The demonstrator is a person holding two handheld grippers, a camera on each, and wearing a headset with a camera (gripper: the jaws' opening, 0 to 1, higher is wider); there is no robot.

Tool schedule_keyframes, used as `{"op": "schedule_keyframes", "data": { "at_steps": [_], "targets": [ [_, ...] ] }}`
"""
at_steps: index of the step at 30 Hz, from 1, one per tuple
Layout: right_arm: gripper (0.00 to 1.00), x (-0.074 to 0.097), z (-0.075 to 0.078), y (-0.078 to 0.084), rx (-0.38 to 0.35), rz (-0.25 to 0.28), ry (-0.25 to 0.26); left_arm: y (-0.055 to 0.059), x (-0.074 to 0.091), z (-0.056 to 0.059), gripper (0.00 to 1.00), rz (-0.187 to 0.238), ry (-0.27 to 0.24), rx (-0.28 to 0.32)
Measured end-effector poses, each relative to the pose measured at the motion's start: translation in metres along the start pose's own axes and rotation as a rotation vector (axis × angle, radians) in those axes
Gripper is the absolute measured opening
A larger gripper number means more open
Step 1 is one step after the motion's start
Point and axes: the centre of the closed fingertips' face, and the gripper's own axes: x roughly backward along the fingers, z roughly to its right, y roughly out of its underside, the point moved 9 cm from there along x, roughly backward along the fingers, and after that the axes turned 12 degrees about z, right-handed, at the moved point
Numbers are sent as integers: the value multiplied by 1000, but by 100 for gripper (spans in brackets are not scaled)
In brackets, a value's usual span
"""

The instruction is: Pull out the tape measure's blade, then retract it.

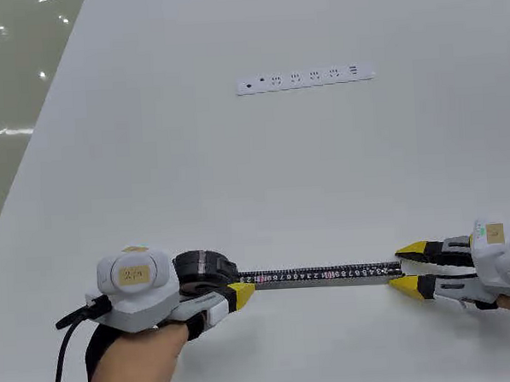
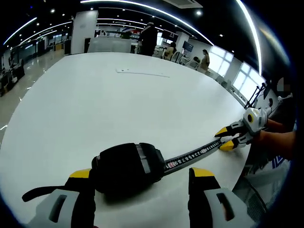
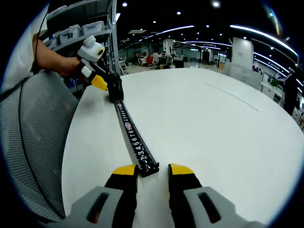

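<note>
Our left gripper (image 2: 140,175) flanks the tape measure (image 1: 204,272); whether it is clamped, we cannot tell. The right gripper (image 3: 153,170) stands apart around the tip of the thin, springy blade (image 3: 130,133); we'd pinch there.

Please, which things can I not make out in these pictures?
- Whether the left gripper clamps the case: in the left gripper view a gap shows at one side.
- Numbers on the blade, head view: too small to read.
- Whether the right gripper touches the blade tip, right gripper view: unclear.
- Markings on the power strip, head view: too small.
</note>
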Motion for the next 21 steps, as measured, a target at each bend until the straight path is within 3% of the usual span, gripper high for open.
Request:
{"op": "schedule_keyframes", "data": {
  "at_steps": [21],
  "targets": [
    [15,-4,-1,-2,77,2,-68,-1,-2,-1,78,-1,-6,16]
  ]
}}
